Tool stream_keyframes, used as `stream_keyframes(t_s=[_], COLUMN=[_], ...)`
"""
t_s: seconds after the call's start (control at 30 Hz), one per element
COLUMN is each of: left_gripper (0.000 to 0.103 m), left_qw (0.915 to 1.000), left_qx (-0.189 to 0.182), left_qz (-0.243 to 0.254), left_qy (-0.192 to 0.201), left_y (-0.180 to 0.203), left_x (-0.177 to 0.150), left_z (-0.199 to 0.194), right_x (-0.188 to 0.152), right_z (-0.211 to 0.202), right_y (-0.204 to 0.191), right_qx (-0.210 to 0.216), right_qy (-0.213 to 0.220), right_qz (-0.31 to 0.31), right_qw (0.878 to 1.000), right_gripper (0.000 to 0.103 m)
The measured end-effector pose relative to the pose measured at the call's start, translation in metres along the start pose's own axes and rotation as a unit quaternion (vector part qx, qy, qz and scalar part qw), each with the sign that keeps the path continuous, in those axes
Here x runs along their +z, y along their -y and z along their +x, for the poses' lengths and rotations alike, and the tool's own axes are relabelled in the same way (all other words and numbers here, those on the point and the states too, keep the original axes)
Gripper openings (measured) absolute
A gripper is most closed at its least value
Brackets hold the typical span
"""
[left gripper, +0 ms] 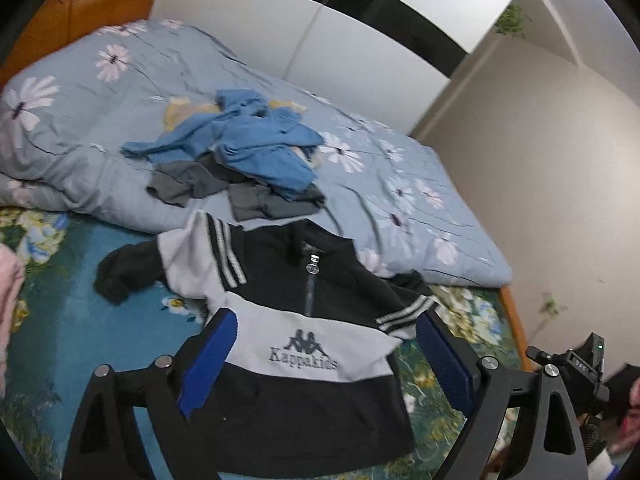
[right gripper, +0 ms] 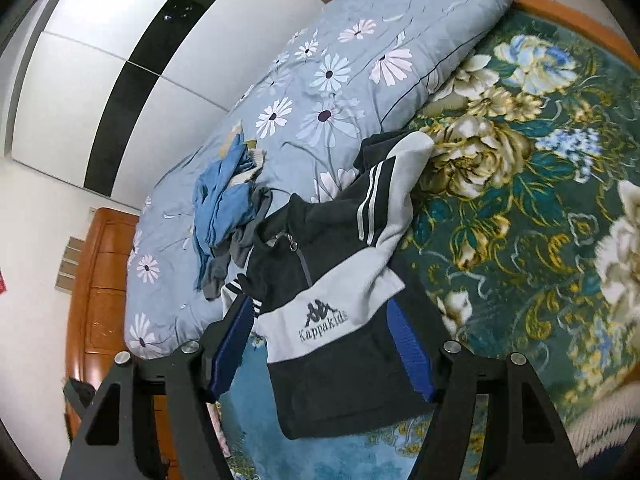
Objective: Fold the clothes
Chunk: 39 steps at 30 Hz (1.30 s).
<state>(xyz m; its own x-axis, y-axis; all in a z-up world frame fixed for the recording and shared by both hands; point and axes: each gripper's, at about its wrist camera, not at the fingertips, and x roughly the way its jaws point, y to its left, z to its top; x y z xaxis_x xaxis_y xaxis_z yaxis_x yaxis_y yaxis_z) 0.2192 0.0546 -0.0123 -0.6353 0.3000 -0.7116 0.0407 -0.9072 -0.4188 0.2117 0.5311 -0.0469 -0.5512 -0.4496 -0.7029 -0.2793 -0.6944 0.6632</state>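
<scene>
Two grippers of mine, left gripper (left gripper: 326,354) and right gripper (right gripper: 320,330), hang spread apart over the jacket (left gripper: 304,344); blue clothes (left gripper: 256,140) at 12 o'clock.

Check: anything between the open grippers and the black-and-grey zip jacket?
Nothing visible. The black-and-grey zip jacket lies flat on the floral blanket, framed by the left gripper and right gripper, both open.

soft matt fleece jacket (left gripper: 304,344); plush floral blanket (right gripper: 520,208); smooth cotton quilt (left gripper: 120,128); glossy wardrobe panels (left gripper: 360,12); varnished wood bed frame (right gripper: 100,280); matt black plastic tongs (left gripper: 326,344).
</scene>
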Motion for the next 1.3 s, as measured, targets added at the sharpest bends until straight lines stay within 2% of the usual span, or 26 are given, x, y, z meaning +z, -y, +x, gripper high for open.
stream_keyframes(t_s=[0.13,0.3,0.43,0.67,0.77,0.97,1.03,1.1,1.13,1.17,1.2,1.23,1.3], left_gripper=[0.094,0.094,0.094,0.094,0.094,0.094,0.094,0.094,0.094,0.094,0.094,0.094,0.094], left_qw=[0.9987,0.9950,0.9907,0.9809,0.9768,0.9732,0.9731,0.9733,0.9734,0.9736,0.9739,0.9742,0.9746], left_qx=[0.046,0.090,0.125,0.176,0.194,0.199,0.198,0.196,0.194,0.192,0.189,0.186,0.181], left_qz=[-0.018,-0.035,-0.025,-0.041,-0.047,-0.054,-0.047,-0.034,-0.031,-0.030,-0.032,-0.034,-0.038], left_qy=[-0.008,-0.024,-0.047,-0.072,-0.077,-0.101,-0.108,-0.115,-0.117,-0.119,-0.121,-0.123,-0.127], left_y=[0.022,0.047,0.058,0.047,0.042,0.039,0.041,0.043,0.043,0.043,0.042,0.041,0.040], left_x=[-0.001,-0.002,-0.004,0.003,0.008,0.010,0.010,0.010,0.010,0.010,0.009,0.009,0.007], left_z=[0.008,0.015,0.021,0.033,0.041,0.064,0.070,0.075,0.077,0.079,0.080,0.082,0.085], right_x=[0.037,0.076,0.096,0.136,0.156,0.180,0.180,0.181,0.182,0.185,0.189,0.192,0.200], right_z=[0.016,0.044,0.080,0.150,0.177,0.221,0.229,0.233,0.231,0.229,0.226,0.223,0.215], right_y=[0.041,0.103,0.138,0.167,0.171,0.189,0.196,0.200,0.198,0.194,0.187,0.179,0.152], right_qx=[0.020,0.007,-0.002,0.012,0.003,-0.027,-0.013,0.006,0.018,0.024,0.027,0.034,0.050], right_qy=[-0.013,-0.031,-0.059,-0.072,-0.076,-0.084,-0.088,-0.086,-0.081,-0.077,-0.074,-0.073,-0.066], right_qz=[0.030,0.086,0.114,0.189,0.205,0.245,0.275,0.296,0.299,0.293,0.279,0.262,0.217], right_qw=[0.999,0.996,0.992,0.979,0.976,0.965,0.957,0.951,0.951,0.953,0.957,0.962,0.973], right_gripper=[0.070,0.070,0.070,0.070,0.070,0.070,0.070,0.057,0.033,0.022,0.019,0.009,0.007])
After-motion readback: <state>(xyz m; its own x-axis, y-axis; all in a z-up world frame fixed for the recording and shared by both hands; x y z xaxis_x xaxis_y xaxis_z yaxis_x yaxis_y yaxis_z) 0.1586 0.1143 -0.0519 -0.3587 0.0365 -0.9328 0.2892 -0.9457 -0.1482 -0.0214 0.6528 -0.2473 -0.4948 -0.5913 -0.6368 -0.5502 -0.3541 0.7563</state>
